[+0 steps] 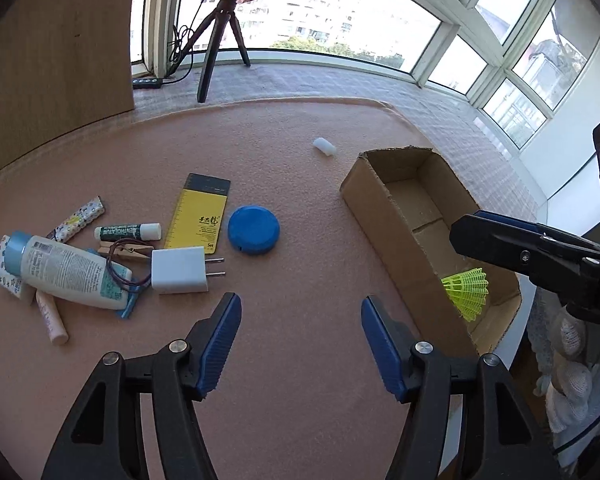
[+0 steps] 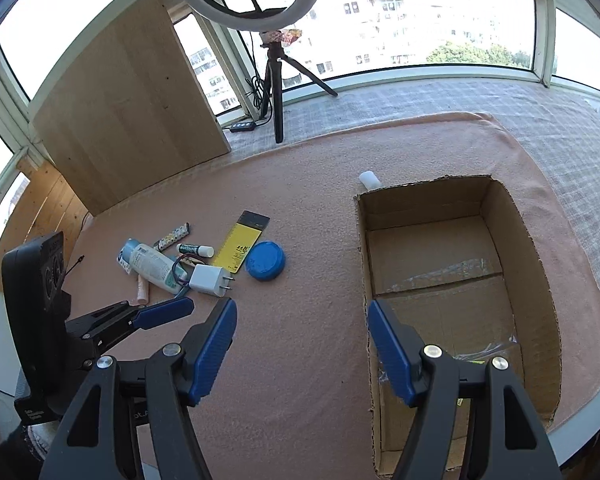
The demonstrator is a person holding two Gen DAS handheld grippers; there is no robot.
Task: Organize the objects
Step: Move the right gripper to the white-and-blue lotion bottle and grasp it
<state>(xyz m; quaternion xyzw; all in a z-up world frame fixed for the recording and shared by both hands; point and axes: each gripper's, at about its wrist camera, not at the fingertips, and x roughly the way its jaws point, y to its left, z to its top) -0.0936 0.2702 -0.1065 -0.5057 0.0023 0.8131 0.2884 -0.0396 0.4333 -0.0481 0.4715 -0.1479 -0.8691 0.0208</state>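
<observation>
Left gripper (image 1: 301,336) and right gripper (image 2: 302,342) both spread wide, empty | neon-yellow plastic shuttlecock (image 1: 466,292) inside brown cardboard box (image 1: 404,240) | risk: white charger plug (image 1: 180,270) snagging the neighbouring cord when lifted.

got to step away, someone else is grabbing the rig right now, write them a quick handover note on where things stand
Left gripper: jaws open, empty, over the pink mat between the pile and the box.
Right gripper: jaws open, empty, at the near left edge of the cardboard box.
Done: a yellow shuttlecock lies in the box.
Left on the mat: blue round lid, yellow ruler card, white charger, lip balm, lotion bottle, clothespin, patterned tube, a pale stick, and a small white cap just beyond the box.
</observation>
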